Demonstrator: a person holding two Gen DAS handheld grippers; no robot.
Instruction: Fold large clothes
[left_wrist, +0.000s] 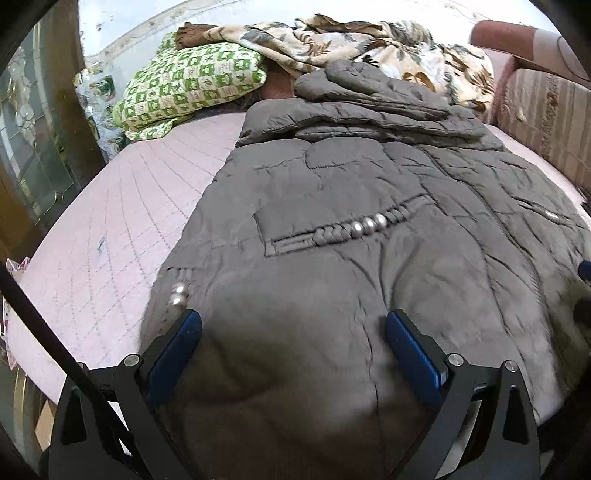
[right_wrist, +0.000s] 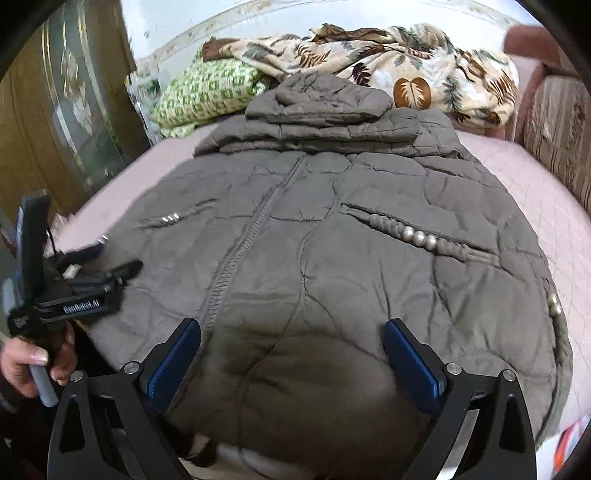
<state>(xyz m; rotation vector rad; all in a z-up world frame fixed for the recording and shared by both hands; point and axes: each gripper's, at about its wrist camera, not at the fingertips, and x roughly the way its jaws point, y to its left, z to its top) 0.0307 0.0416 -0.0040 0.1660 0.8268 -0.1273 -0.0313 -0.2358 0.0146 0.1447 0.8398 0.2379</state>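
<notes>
A large grey quilted jacket (left_wrist: 351, 206) lies front up on the pink bed (left_wrist: 110, 229), its hood (left_wrist: 362, 88) folded down at the far end. Pearl-trimmed pockets (right_wrist: 417, 236) sit on either side of the closed zip (right_wrist: 255, 229). My left gripper (left_wrist: 293, 332) is open over the jacket's near hem on its left side, with nothing clamped. It also shows in the right wrist view as the left gripper (right_wrist: 114, 258), held by a hand (right_wrist: 26, 362). My right gripper (right_wrist: 291, 332) is open above the hem just right of the zip.
A green checked blanket (left_wrist: 192, 85) and a leaf-print quilt (left_wrist: 369, 44) are piled at the far end of the bed. A striped padded headboard (left_wrist: 546, 118) stands on the right. A wooden cabinet with glass (right_wrist: 66, 122) stands on the left.
</notes>
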